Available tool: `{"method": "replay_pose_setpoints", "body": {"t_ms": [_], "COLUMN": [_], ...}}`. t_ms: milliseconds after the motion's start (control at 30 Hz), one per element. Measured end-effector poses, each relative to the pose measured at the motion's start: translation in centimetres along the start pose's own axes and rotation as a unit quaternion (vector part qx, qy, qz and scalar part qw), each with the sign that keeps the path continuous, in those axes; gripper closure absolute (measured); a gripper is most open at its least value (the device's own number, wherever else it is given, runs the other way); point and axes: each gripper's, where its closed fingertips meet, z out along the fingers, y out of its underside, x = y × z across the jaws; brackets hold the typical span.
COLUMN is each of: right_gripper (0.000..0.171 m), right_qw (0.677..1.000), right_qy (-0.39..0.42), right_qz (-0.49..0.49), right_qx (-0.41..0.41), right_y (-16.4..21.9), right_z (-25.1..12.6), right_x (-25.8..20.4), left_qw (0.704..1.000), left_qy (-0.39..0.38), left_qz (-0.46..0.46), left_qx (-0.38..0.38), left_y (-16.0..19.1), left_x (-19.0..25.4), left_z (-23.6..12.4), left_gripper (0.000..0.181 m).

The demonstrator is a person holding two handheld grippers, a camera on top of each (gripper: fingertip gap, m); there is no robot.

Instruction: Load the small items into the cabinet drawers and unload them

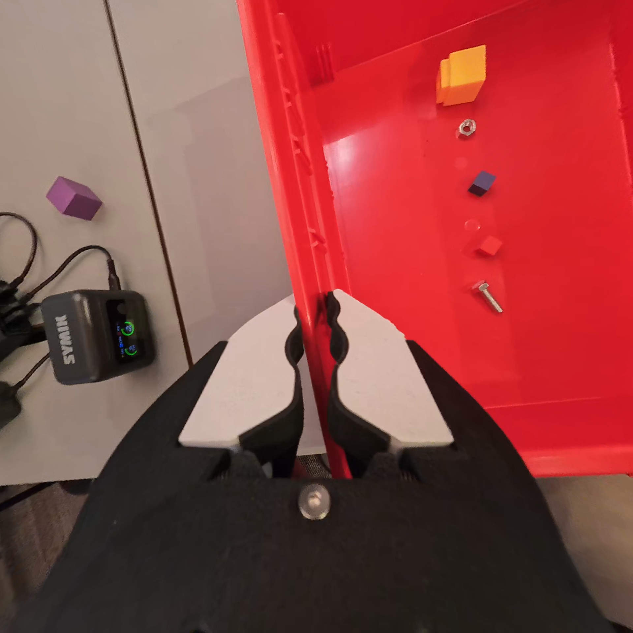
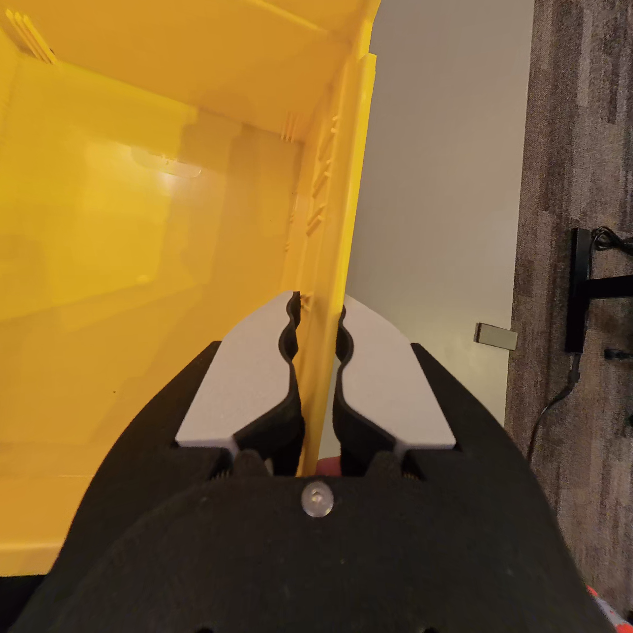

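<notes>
My left gripper (image 1: 313,303) is shut on the left side wall of a red drawer (image 1: 394,239). Inside the drawer lie a yellow-orange block (image 1: 462,73), a metal nut (image 1: 466,128), a small dark blue cube (image 1: 482,183), a small red cube (image 1: 490,245) and a bolt (image 1: 488,296). A purple block (image 1: 73,198) lies on the white table to the left of the drawer. My right gripper (image 2: 320,303) is shut on the right side wall of a yellow drawer (image 2: 137,239), whose visible inside holds nothing.
A dark grey charger box (image 1: 97,335) with black cables sits at the table's left edge. In the right wrist view a small grey metal block (image 2: 495,336) lies on the white table (image 2: 438,171) near its edge, with carpet (image 2: 582,137) and a black stand beyond. My right fingertips sit around 85 centimeters from my left ones. My left tips are roughly 25 centimeters from the purple block (image 1: 73,198).
</notes>
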Motion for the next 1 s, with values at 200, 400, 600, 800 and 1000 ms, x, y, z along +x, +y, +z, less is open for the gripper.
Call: {"method": "replay_pose_setpoints", "body": {"t_ms": [200,400,600,800,1000], "right_gripper": [0.153,0.134,0.112,0.106,0.111], "right_qw": [1.000,0.998,0.990,0.972,0.941], "right_qy": [0.017,0.047,0.105,0.093,0.045], "right_qz": [-0.019,-0.042,-0.037,-0.058,-0.160], "right_qx": [0.000,0.020,0.086,0.208,0.295], "right_y": [-0.5,-0.9,-3.3,-8.9,-14.8], "right_z": [0.4,0.4,-2.3,-6.9,-10.4], "right_x": [0.4,0.9,2.5,-1.0,-11.8], "left_qw": [1.000,1.000,0.993,0.973,0.949], "left_qy": [0.003,-0.005,-0.002,0.017,0.054], "left_qz": [-0.020,-0.019,-0.042,0.012,0.084], "left_qx": [0.004,0.013,0.112,0.229,0.299], "left_y": [0.3,0.5,-3.1,-7.6,-11.5], "left_x": [-0.5,-1.0,-1.3,1.6,7.6], "left_z": [0.0,-0.4,-3.2,-6.8,-8.8], "left_gripper": [0.170,0.167,0.135,0.137,0.136]}}
